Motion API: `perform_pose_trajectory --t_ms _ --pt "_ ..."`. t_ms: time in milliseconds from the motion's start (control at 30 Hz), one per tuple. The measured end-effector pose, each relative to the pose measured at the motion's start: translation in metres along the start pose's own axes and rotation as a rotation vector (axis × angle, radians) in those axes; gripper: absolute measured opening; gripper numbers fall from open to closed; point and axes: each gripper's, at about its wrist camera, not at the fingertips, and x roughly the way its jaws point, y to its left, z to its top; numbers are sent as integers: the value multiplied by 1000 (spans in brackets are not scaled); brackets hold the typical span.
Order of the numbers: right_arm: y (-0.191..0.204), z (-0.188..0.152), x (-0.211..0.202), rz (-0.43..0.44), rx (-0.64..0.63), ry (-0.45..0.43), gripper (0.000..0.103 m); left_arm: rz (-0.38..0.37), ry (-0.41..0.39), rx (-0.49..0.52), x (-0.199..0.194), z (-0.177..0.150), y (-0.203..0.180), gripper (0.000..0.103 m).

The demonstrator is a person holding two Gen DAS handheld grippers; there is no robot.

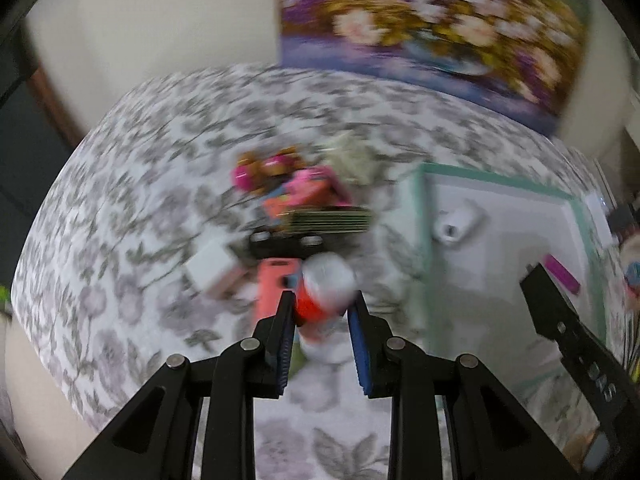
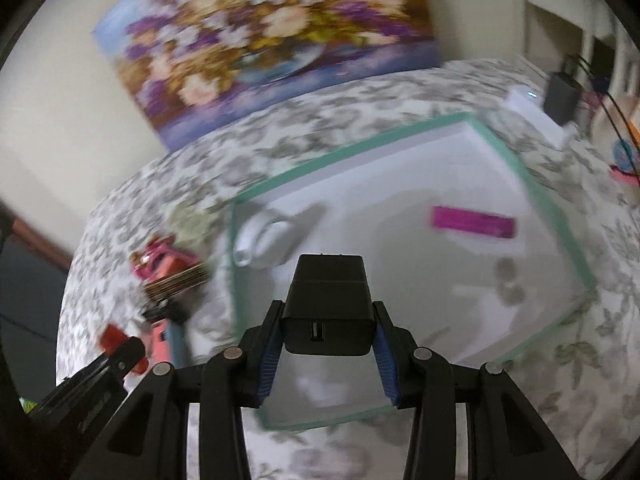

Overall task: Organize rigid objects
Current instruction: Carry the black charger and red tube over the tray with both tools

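Left gripper [image 1: 322, 300] clamped on blurred red-and-white rounded object [image 1: 326, 292] above floral tablecloth [image 1: 120, 200], right gripper [image 2: 327, 316] gripping black USB charger block [image 2: 328, 304] over green-edged white tray [image 2: 532, 196]

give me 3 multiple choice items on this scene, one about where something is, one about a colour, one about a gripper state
1. Where does the magenta bar lie?
A. in the green-rimmed tray
B. on the floral cloth
C. between gripper fingers

2. What colour is the USB charger in the right gripper?
A. white
B. black
C. pink

3. What is the left gripper doing?
A. gaping open, empty
B. shut on the red and white container
C. resting in the tray

Answers:
1 A, it rests on the white floor of the tray.
2 B, its body is plainly black.
3 B, both pads press on the red and white container.
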Motion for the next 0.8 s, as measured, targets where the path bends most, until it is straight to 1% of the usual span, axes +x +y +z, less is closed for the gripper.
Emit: perform_pose_trajectory --t_ms 33,100,233,333,400,533,633,800 --pt "-8 1 1 -5 18 0 45 -6 -7 32 -1 -1 -11 21" --pt "-24 3 2 -34 54 -4 45 -23 -11 87 -1 -4 -31 21" --pt "-52 5 4 -67 107 -6 45 -68 -4 152 0 -7 -60 21" --pt "-67 6 2 -93 136 -13 45 -24 -36 208 -1 -11 -76 21" --pt "-75 7 3 -106 150 -13 45 -29 -34 211 -4 -10 -80 21" --pt "-83 7 5 -122 172 -6 45 -108 -70 177 -19 -4 -78 21" --pt "-84 7 7 -128 168 -3 45 -133 -94 180 -24 -4 -81 21" --pt "-80 6 8 -143 140 6 45 -181 -87 190 -19 -4 -85 21"
